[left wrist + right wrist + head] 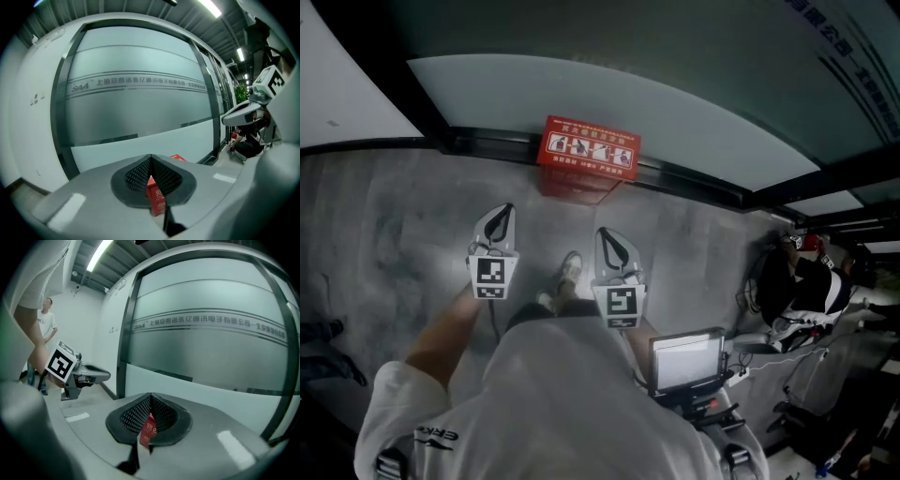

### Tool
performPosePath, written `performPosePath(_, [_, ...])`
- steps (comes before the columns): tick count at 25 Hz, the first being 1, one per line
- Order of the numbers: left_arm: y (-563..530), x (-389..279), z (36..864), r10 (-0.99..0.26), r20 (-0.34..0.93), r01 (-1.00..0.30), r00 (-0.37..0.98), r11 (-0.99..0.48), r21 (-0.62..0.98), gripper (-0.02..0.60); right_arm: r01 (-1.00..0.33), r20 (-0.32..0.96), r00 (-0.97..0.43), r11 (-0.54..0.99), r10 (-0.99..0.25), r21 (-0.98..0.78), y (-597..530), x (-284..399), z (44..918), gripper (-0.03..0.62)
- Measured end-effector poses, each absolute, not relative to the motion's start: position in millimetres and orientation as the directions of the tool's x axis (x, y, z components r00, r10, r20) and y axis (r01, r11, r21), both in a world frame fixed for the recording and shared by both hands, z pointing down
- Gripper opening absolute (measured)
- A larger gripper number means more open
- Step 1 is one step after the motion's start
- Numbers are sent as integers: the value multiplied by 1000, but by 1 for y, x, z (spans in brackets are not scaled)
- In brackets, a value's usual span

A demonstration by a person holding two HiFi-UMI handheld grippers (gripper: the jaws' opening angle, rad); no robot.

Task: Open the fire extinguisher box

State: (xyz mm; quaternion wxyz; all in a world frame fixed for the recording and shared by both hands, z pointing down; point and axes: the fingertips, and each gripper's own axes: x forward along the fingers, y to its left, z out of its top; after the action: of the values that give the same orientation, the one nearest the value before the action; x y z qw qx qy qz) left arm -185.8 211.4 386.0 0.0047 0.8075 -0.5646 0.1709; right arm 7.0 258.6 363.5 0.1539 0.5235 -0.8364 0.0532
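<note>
The red fire extinguisher box (586, 155) stands on the floor against the foot of a frosted glass wall (675, 103), closed, with white pictograms on its top. My left gripper (504, 212) and right gripper (604, 234) are held side by side short of the box, both pointing toward it and touching nothing. In the left gripper view the jaws (151, 159) are shut and empty, with the red box (157, 199) showing beyond them. The right gripper view has its jaws (150, 397) shut too, the box (149, 430) behind them.
A dark metal frame (487, 141) runs along the base of the glass. A small screen (686, 361) hangs at my waist on the right. Bags and gear (806, 281) lie on the floor at the far right. A person (47, 322) stands by the white wall.
</note>
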Motion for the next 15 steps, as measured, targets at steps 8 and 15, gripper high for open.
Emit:
performPosePath(8, [140,-180,410,-891,347,-876,292,-395,-276,2,-878,328,-440,477,-836,36,179,11,387,14])
performPosePath(15, [96,-182,449,-838,446,-754,314,-506,-419,2,-869,390,-454,495,-801,6,128,5,428,14])
